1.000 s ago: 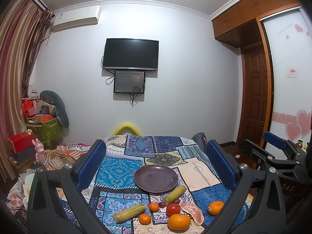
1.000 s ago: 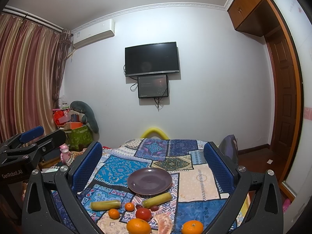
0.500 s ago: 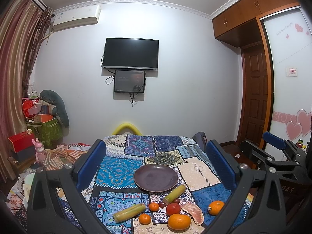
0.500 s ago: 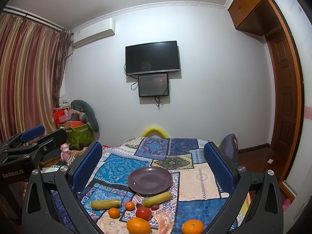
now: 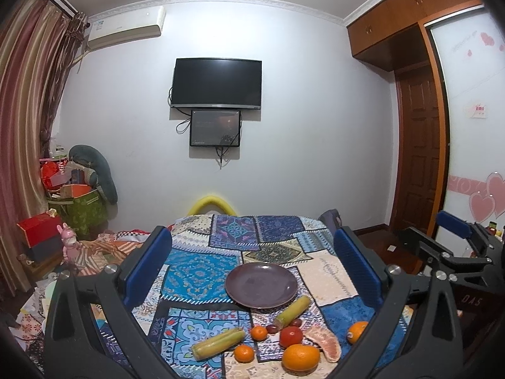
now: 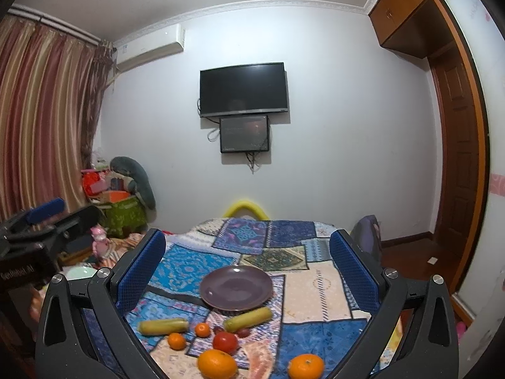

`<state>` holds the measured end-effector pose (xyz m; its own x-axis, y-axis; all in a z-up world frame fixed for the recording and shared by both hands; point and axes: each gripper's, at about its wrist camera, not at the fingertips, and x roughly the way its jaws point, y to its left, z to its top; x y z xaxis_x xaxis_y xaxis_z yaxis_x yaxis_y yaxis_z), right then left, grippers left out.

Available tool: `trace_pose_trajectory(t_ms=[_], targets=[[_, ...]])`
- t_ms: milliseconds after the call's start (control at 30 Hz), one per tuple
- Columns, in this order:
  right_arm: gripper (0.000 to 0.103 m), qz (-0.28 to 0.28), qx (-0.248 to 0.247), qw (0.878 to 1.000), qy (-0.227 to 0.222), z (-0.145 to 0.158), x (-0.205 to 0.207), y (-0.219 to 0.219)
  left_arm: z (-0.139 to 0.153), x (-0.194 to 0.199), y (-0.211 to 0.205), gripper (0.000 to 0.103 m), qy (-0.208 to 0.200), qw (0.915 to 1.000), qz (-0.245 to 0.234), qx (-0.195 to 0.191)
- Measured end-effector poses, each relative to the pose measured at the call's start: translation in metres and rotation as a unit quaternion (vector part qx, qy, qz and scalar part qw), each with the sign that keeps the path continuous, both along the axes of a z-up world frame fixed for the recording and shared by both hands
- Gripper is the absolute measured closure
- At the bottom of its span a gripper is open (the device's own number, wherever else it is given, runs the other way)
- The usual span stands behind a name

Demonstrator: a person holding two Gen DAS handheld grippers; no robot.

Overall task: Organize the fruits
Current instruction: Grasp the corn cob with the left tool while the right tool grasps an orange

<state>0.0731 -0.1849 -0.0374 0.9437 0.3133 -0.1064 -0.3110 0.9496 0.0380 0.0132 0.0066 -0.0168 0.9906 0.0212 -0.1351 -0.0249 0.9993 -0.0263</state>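
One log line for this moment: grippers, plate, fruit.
left gripper: open, holding nothing | right gripper: open, holding nothing | round purple plate: bare | fruit: all on patchwork cloth

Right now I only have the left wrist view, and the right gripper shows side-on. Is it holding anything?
Observer: No. In its own view the right gripper is wide open, with nothing between its blue-padded fingers.
Operator: The left gripper half hides the round orange fruit at far right. Is it touching anything?
Observer: No. That round orange fruit lies alone on a blue patch of the patterned patchwork cloth, apart from the pink citrus segment.
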Motion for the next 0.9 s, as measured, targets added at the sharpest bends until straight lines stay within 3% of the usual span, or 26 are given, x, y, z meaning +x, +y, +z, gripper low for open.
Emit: trace_pose_trajectory(t_ms=[200,467,700,900], targets=[[0.000,-0.020,-0.033,0.998,0.046,-0.021,0.027,-0.007,-0.022,0.029,0.019,0.000,0.059,0.9983,0.002,0.002],[0.000,-0.026,-0.071,0.988,0.133,-0.073,0.069,-0.028,-0.075,0.072,0.062,0.000,0.153,0.9878,0.005,-0.026],[0.000,-0.016,-0.077,0.974,0.212,-0.110,0.095,-0.044,-0.125,0.110,0.094,0.000,0.236,0.9705,0.022,-0.041],[0.000,-0.017,-0.061,0.958,0.279,-0.142,0.115,-0.058,-0.168,0.134,0.095,0.000,0.297,0.9543,-0.002,-0.027]])
